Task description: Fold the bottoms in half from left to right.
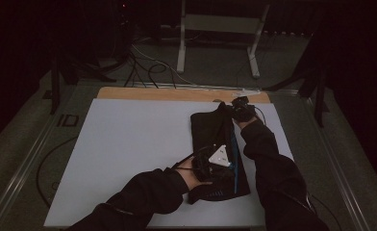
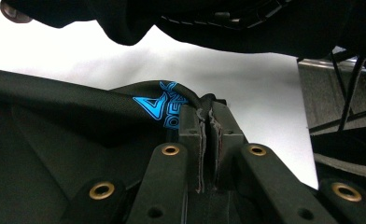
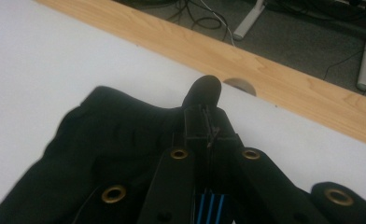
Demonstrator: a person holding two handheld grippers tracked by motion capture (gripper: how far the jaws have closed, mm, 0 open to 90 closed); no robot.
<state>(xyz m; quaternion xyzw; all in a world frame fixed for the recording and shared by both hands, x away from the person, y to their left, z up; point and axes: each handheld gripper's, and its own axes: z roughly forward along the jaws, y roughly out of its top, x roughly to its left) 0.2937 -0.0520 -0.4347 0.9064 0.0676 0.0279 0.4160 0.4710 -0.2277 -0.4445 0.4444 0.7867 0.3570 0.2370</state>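
On the right half of the white table (image 1: pixel 129 144), a folded black garment (image 1: pixel 210 130) with blue print. Near end pinched between the closed jaws of the left gripper (image 2: pixel 208 109). Far corner, close to the wooden edge (image 3: pixel 265 65), clamped in the closed right gripper (image 3: pixel 204 112).

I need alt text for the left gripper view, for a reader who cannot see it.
The left gripper is shut on a fold of a black garment with a blue printed logo. The garment lies on a white table surface.
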